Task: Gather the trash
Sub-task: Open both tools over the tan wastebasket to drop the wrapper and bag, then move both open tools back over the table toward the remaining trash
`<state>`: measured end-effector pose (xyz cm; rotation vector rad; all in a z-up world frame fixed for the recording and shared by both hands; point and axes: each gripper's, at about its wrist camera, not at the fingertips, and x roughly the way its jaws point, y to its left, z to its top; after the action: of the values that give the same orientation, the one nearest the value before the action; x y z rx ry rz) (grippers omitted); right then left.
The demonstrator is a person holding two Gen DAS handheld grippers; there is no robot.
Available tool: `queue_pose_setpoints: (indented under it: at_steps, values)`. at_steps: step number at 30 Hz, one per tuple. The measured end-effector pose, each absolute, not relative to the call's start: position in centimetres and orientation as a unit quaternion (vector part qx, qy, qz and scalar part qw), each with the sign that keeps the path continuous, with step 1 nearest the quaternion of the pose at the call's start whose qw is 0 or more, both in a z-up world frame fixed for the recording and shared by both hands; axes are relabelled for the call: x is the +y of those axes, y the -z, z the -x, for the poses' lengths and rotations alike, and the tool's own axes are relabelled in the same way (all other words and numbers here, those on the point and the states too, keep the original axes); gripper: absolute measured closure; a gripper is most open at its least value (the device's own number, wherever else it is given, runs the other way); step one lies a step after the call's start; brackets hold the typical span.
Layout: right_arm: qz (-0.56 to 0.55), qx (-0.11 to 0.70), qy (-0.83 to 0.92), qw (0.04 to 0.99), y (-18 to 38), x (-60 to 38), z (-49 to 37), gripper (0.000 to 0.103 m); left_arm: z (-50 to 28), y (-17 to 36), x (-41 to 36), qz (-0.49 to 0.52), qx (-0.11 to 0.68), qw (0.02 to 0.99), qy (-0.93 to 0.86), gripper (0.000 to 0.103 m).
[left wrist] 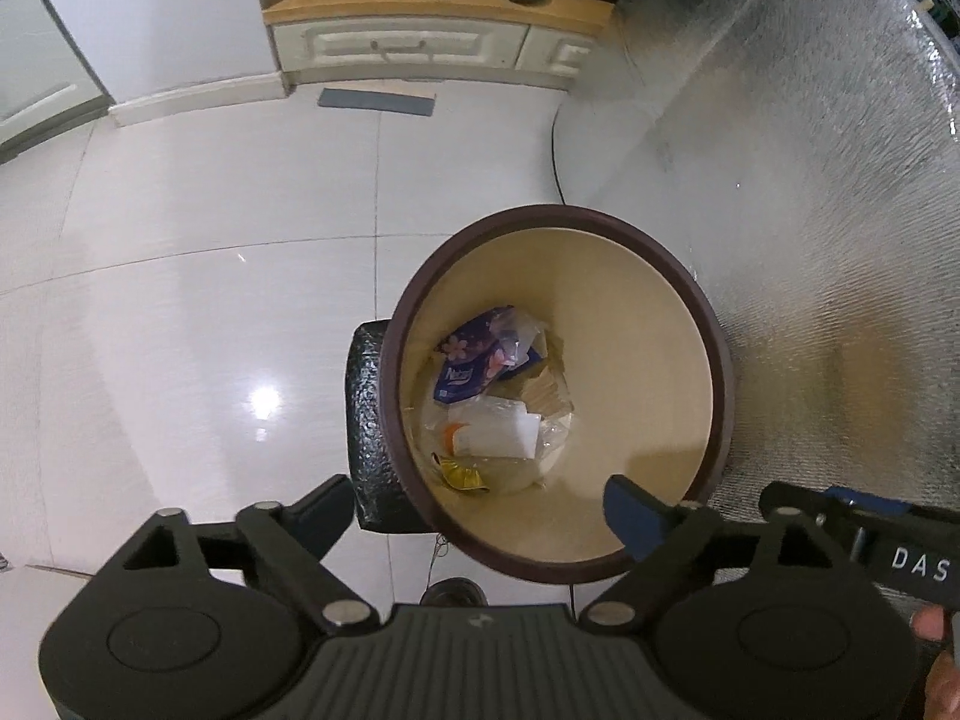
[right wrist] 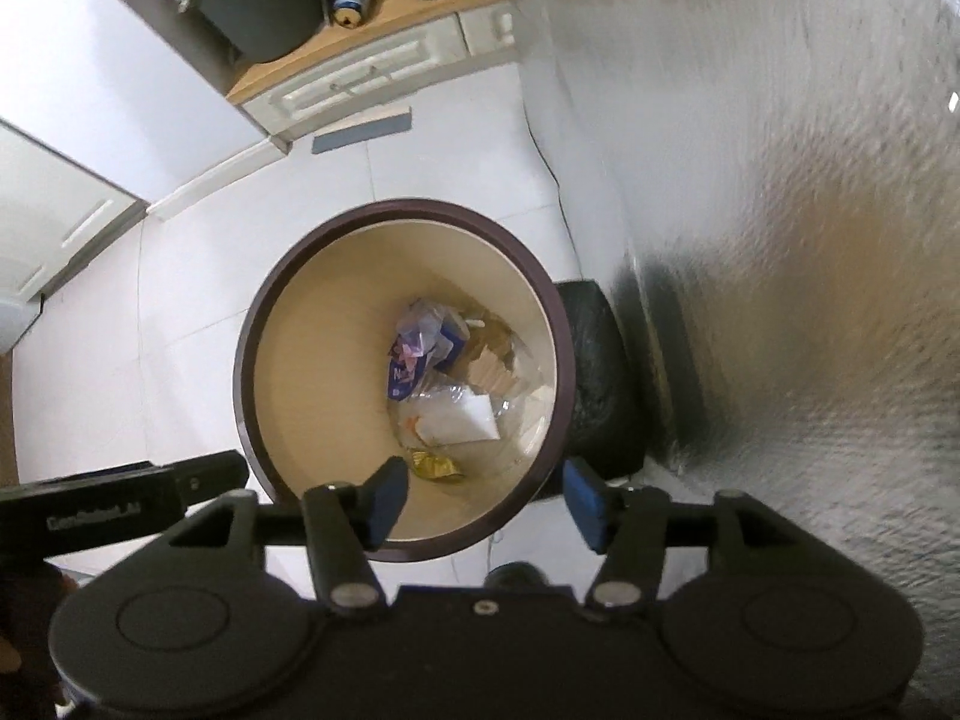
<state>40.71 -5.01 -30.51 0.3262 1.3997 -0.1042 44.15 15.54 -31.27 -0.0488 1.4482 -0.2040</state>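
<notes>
A round bin with a dark brown rim (left wrist: 420, 276) and a cream inside stands on the white tiled floor, directly below both grippers. At its bottom lie a purple and blue tissue wrapper (left wrist: 474, 354), a white packet with an orange mark (left wrist: 498, 432), a yellow wrapper (left wrist: 465, 474) and clear plastic. My left gripper (left wrist: 480, 519) hangs over the bin's near rim, open wide, with nothing between its fingers. In the right wrist view the same bin (right wrist: 258, 324) and trash (right wrist: 444, 372) show. My right gripper (right wrist: 486, 498) is open over the near rim, also with nothing in it.
A black textured object (left wrist: 372, 420) leans against the bin. A silver embossed surface (left wrist: 810, 210) rises beside it. Further off stand a low cabinet with a drawer (left wrist: 396, 48), a dark bucket (right wrist: 264, 6) on its shelf and a grey strip (left wrist: 375, 101) on the floor.
</notes>
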Motion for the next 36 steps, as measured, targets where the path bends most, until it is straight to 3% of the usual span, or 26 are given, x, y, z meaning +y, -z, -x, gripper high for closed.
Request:
queue_pose_setpoints:
  at_steps: [7,23,36]
  values:
    - [-0.123,0.624,0.034,0.771,27.7,-5.2,-40.1,0.025,-42.2,28.6,16.2,0.024,0.647,0.758,0.080,0.001]
    - [-0.067,0.583,0.031,0.809,21.4,-4.9,-36.2,0.000,-37.5,20.8,18.0,0.014,0.594,0.801,0.074,0.000]
    - [-0.055,0.535,0.031,0.843,16.5,-4.8,-32.0,0.000,-33.2,16.9,18.3,0.016,0.557,0.828,0.070,0.000]
